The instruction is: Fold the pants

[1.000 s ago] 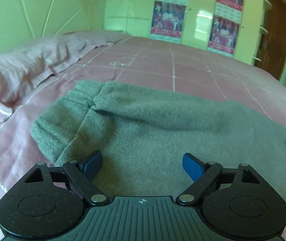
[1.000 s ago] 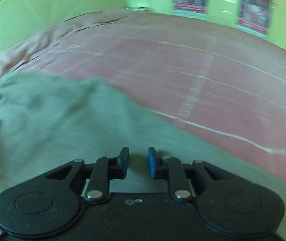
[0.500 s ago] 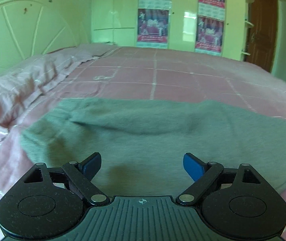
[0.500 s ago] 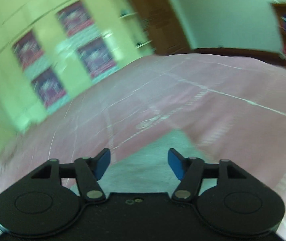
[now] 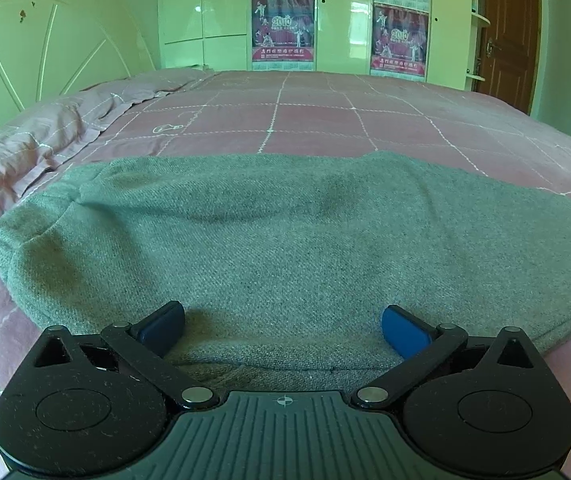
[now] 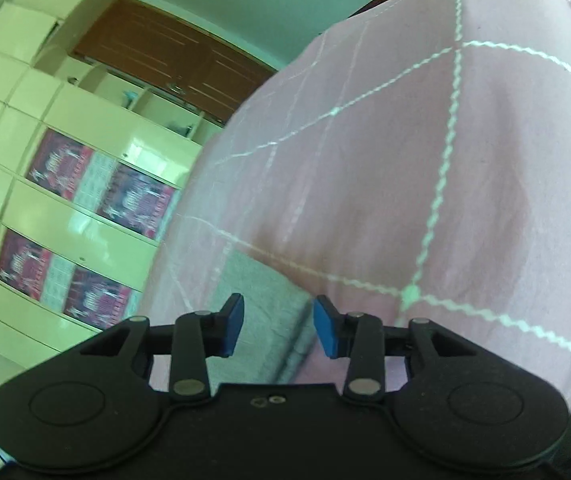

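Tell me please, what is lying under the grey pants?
The pants lie flat on the pink bedspread with white grid lines, which shows around their edges. What the cloth covers directly, or any folded layer beneath, cannot be seen.

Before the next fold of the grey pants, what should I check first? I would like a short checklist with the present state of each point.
1. Left hand-held gripper open: ok, jaws wide apart, nothing between them.
2. Right hand-held gripper open: ok, jaws apart and not closed on the cloth.
3. Grey knitted fabric pants lying flat on the pink checked bedsheet: ok, only soft wrinkles.
4. Near edge of the pants within the left jaws: ok, it lies just in front of them.
5. Right gripper at a pants end: ok, a grey edge shows between its fingers.
6. Whole pants outline visible: cannot tell, the right part leaves the left wrist view.
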`<action>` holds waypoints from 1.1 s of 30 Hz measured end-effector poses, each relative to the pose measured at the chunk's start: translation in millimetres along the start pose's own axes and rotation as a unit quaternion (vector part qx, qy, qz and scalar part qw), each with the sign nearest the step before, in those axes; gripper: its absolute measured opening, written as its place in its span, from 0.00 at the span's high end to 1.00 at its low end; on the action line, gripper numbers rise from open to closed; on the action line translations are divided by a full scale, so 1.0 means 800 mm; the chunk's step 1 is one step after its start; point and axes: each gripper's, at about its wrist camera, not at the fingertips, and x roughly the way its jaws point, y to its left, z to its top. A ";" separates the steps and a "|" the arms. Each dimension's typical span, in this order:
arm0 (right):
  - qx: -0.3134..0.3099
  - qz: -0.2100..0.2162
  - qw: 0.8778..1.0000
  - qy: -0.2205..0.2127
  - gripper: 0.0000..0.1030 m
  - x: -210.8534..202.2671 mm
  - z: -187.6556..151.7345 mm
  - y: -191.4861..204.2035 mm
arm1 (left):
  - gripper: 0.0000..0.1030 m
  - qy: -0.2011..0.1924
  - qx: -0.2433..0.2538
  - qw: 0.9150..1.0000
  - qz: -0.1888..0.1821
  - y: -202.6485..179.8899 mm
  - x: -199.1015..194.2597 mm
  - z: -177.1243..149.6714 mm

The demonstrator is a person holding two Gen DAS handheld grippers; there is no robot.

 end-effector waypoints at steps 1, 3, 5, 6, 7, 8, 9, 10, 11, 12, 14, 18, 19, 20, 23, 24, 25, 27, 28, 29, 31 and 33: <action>-0.005 -0.001 1.000 0.012 0.72 0.005 0.001 0.001 | 0.00 0.000 0.000 1.000 0.001 -0.001 0.000 0.000; -0.012 -0.001 1.000 0.023 0.75 0.014 -0.001 0.005 | 0.00 -0.001 0.000 1.000 0.004 -0.003 0.000 0.000; -0.006 -0.015 0.999 0.036 0.76 0.021 0.001 0.004 | 0.00 -0.001 0.000 1.000 0.004 -0.004 0.000 0.000; -0.001 -0.027 0.999 0.041 0.79 0.022 0.000 0.003 | 0.00 0.000 0.000 1.000 0.003 -0.003 0.000 0.000; 0.001 -0.028 0.999 0.043 0.79 0.021 -0.002 0.002 | 0.00 0.000 -0.001 1.000 0.003 -0.003 -0.001 0.000; 0.000 -0.029 0.999 0.044 0.79 0.021 -0.004 0.003 | 0.00 0.000 -0.001 1.000 0.002 -0.002 -0.001 0.000; -0.005 -0.030 0.998 0.046 0.91 0.022 -0.005 0.006 | 0.00 -0.001 -0.001 1.000 0.002 -0.003 -0.002 -0.001; -0.018 -0.029 0.998 0.046 1.00 0.016 -0.006 0.008 | 0.00 -0.001 -0.001 1.000 0.002 -0.001 0.001 0.001; -0.032 -0.012 0.999 0.034 1.00 0.009 -0.009 0.015 | 0.00 -0.001 -0.001 1.000 0.001 0.001 0.001 0.002; -0.038 0.007 0.999 0.023 1.00 0.002 -0.011 0.018 | 0.00 -0.001 -0.002 1.000 0.000 0.001 0.000 0.001; -0.041 -0.015 0.999 0.022 1.00 -0.007 -0.014 0.015 | 0.00 -0.001 -0.002 1.000 0.000 0.001 0.001 0.002; 0.004 -0.020 0.999 0.025 0.77 -0.008 -0.016 -0.011 | 0.00 -0.001 -0.003 1.000 -0.003 0.004 0.004 0.003; 0.009 -0.010 1.000 0.016 0.70 -0.013 -0.016 -0.012 | 0.00 -0.001 -0.003 1.000 -0.004 0.004 0.004 0.003; 0.010 -0.009 1.000 0.017 0.56 -0.013 -0.017 -0.013 | 0.00 -0.001 -0.003 1.000 -0.004 0.003 0.004 0.002; -0.001 -0.012 0.999 0.045 0.48 0.007 -0.021 -0.007 | 0.00 -0.002 -0.003 1.000 -0.003 0.003 0.004 0.003; -0.013 -0.020 0.998 0.054 0.64 0.017 -0.022 -0.001 | 0.00 -0.002 -0.003 1.000 -0.004 0.003 0.004 0.003; -0.035 -0.039 0.996 0.066 0.82 0.025 -0.023 0.009 | 0.00 -0.002 -0.003 1.000 -0.004 0.003 0.004 0.003; -0.110 -0.037 0.992 0.053 0.99 0.023 -0.020 0.043 | 0.00 0.000 -0.003 1.000 -0.006 0.004 0.004 0.003; -0.152 -0.007 0.988 0.030 1.00 0.011 -0.017 0.065 | 0.00 0.000 -0.001 1.000 -0.007 0.004 0.004 0.003; -0.175 0.004 0.984 0.014 1.00 0.001 -0.015 0.078 | 0.00 0.001 0.000 1.000 -0.008 0.005 0.004 0.003; -0.186 -0.007 0.982 0.014 1.00 0.001 -0.010 0.072 | 0.00 0.000 0.001 1.000 -0.010 0.005 0.004 0.003; -0.168 -0.059 0.983 0.054 1.00 0.025 -0.013 0.034 | 0.00 -0.001 0.001 1.000 -0.009 0.005 0.004 0.002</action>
